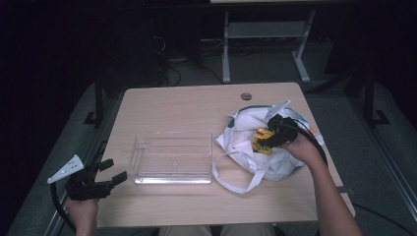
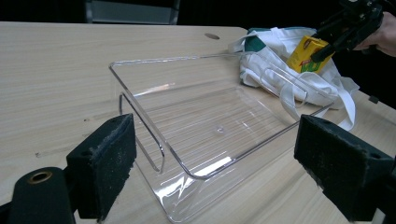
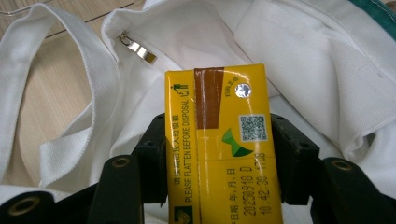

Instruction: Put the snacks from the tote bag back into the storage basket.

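Wooden table (image 1: 196, 105) carries everything, its pale top bare towards twelve o'clock. White cloth bag (image 1: 241, 140) slumps at three o'clock, straps trailing (a metal zip pull shows at its mouth). Just beside it, at the centre, sits a clear plastic tray (image 1: 173, 157). Over the bag, the right gripper (image 1: 268, 137) clamps a yellow drink carton (image 3: 224, 149) between both pads. At eight o'clock the left gripper (image 1: 110, 172) hangs with jaws spread, grasping nothing.

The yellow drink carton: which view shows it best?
The right gripper view: the yellow drink carton is close up, print readable, clamped by the right hand-held gripper. High view: a small yellow patch. Left gripper view: one distant corner.
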{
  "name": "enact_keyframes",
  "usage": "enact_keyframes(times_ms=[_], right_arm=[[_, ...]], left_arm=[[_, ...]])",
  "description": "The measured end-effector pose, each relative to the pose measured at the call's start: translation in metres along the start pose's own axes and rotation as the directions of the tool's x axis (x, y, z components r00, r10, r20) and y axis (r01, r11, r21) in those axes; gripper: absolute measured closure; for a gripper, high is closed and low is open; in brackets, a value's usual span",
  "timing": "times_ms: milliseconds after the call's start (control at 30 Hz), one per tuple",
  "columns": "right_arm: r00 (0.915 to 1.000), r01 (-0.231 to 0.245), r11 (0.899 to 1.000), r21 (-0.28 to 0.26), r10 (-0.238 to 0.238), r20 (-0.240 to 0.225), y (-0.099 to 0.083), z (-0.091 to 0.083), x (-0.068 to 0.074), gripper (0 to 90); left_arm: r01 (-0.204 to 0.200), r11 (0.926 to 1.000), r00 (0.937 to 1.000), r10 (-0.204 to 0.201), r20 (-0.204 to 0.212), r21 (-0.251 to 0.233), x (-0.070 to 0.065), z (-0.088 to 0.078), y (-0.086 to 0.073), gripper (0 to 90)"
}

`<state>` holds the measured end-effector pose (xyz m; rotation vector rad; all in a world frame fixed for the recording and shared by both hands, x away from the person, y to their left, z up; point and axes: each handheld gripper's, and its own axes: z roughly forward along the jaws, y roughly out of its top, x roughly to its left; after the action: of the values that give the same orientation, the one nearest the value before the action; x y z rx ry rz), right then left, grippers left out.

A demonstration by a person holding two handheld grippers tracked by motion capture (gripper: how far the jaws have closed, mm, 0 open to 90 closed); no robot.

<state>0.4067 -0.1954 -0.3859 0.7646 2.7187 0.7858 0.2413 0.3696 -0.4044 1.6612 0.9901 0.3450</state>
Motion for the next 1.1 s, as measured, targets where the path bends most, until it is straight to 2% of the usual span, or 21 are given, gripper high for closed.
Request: enact_keyframes(times_ms=[400, 733, 1000, 1100], right_arm=[[0.9996, 0.028, 1.0, 0.013, -0.029, 0.004, 0.002, -0.002, -0.001, 49.7], [0.9999, 0.008, 1.0, -0.005, -0.008, 0.009, 0.003, -0.005, -0.004, 51.4], [0.9998, 0.001, 1.0, -0.031, 0.0, 0.022, 0.007, -0.019, -0.005, 51.8], [0.9997, 0.014, 0.999, -0.043, -0.013, 0.02, 0.012, -0.028, -0.003, 51.8]], left_arm=[[-0.003, 1.0, 1.0, 0.003, -0.001, 0.0, 0.001, 0.0, 0.0, 12.6], [0.0, 1.0, 1.0, 0.0, -0.005, -0.004, 0.001, -0.001, 0.0, 12.6], [0.001, 1.0, 1.0, -0.001, -0.004, 0.0, 0.001, 0.0, 0.0, 12.6], [-0.001, 1.0, 1.0, 0.001, -0.006, -0.001, 0.001, 0.0, 0.0, 12.6]])
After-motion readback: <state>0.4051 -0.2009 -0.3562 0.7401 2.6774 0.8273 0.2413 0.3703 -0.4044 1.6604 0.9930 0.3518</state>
